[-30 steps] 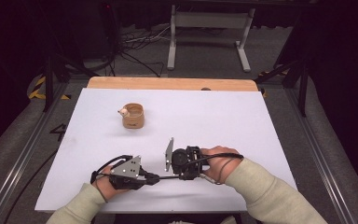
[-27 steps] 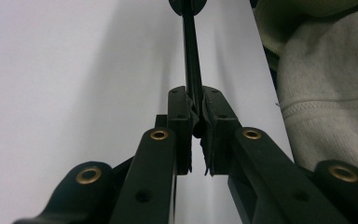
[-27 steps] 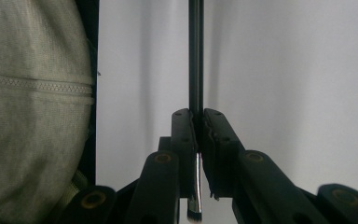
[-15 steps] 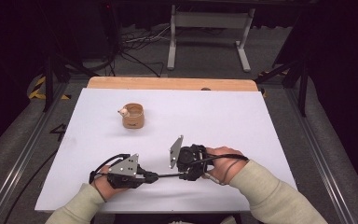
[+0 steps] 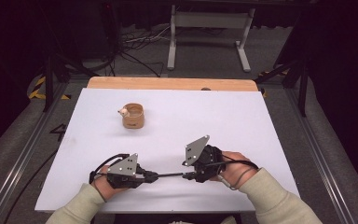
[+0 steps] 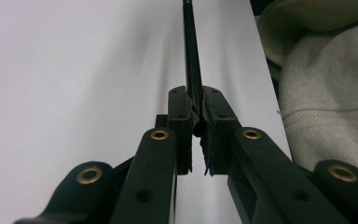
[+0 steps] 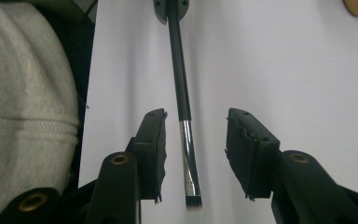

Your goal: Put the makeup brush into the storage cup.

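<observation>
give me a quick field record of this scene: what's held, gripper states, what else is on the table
held item: thin black brush, silver ferrule, short bristles
left hand-held gripper: shut on the brush handle
right hand-held gripper: jaws apart and just been opening, brush tip between them, untouched
brush pose: level, spanning both grippers
other item: small wooden cup, far left of the white table
cup contents: something pale, unclear
</observation>
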`<state>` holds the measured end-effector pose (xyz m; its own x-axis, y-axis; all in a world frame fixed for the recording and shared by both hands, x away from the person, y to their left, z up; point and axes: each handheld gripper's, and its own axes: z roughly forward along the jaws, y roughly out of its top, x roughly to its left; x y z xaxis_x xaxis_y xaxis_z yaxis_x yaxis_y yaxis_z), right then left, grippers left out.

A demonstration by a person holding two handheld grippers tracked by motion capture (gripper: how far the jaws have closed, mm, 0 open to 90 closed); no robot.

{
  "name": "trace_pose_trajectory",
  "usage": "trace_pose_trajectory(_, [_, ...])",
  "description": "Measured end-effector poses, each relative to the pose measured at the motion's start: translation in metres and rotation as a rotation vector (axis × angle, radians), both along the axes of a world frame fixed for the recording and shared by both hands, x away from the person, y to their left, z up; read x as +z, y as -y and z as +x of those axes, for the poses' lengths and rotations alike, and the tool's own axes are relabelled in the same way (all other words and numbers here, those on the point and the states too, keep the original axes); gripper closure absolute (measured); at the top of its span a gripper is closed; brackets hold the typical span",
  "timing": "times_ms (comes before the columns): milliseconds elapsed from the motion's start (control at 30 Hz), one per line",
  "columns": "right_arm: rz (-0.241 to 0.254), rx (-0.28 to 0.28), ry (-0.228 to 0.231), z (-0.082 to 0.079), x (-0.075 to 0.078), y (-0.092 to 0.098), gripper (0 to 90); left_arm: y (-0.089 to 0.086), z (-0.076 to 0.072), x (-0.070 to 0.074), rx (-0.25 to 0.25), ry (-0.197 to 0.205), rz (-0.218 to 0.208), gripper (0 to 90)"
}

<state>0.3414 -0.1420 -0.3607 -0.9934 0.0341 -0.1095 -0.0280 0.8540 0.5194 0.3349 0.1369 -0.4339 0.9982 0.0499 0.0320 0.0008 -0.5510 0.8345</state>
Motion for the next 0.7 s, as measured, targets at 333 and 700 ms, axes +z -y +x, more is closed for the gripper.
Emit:
trace_pose_trajectory(333, [0.12,-0.074,0.008,-0.004,-0.015,0.016,24.8,0.0,0.0,0.0,-0.002,-0.001,-0.002,83.3])
trace_pose_trajectory(700, [0.31,-0.137,-0.017,-0.005,-0.026,0.042,14.4,-0.003,0.0,0.001,-0.001,-0.006,-0.033,83.3])
